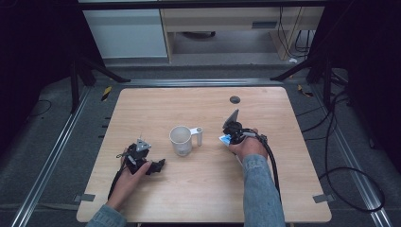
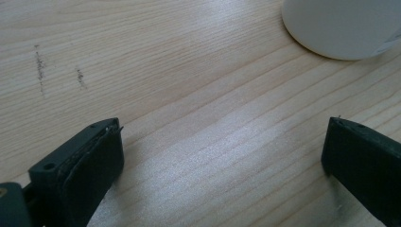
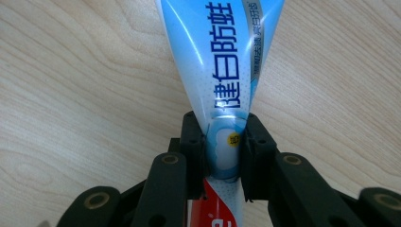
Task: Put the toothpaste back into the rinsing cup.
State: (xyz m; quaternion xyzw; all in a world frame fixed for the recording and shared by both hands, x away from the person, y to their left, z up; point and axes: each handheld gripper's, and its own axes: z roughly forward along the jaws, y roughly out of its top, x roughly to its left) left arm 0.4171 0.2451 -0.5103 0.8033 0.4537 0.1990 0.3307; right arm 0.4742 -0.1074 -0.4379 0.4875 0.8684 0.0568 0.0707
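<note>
the right gripper has its fingers pinching a blue-and-white toothpaste tube near its red lower end, the tube stretching away over the worktop. in the high view that gripper sits at about 3 o'clock from the white cup, which stands upright near the middle of the worktop with a small white cylinder just beside it. the left gripper rests at about 8 o'clock from the cup, its fingers spread wide with nothing between them, the cup's base ahead of it. the step in hand looks like carrying the tube; the likely next move is to lift it and bring it over the cup's mouth, which calls for tilting it upright while the free gripper perhaps steadies the cup.
</note>
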